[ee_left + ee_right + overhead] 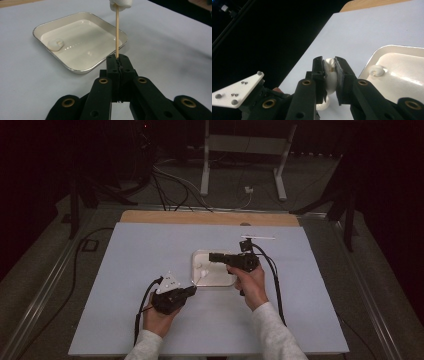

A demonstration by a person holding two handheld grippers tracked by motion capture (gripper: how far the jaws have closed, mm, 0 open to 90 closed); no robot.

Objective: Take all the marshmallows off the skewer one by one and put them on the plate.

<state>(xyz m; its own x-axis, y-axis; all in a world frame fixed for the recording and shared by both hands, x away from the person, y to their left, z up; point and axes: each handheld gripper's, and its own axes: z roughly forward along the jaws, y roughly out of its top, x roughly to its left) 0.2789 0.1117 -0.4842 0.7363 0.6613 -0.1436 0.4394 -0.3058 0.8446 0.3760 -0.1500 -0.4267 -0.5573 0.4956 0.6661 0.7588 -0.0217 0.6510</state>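
Skewer and marshmallow over the tray.
I see a white tray (75, 68) on the worktop (150, 250), one marshmallow piece (56, 45) lying in it, nothing blocking. My left tool (117, 58) is clamped tight on an upright skewer (116, 32); my right tool (332, 65) squeezes a soft white marshmallow (330, 77) beside the tray's near edge.

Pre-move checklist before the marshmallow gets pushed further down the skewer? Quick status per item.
1. Left gripper shut on the skewer: ok.
2. Skewer upright out of the jaws: ok.
3. Right gripper shut on the marshmallow, squeezed between the pads: ok.
4. Skewer tip inside the marshmallow: ok in the left gripper view; depth cannot tell.
5. Tray clear of both grippers: ok.
6. Spare marshmallow lying in the tray: ok.
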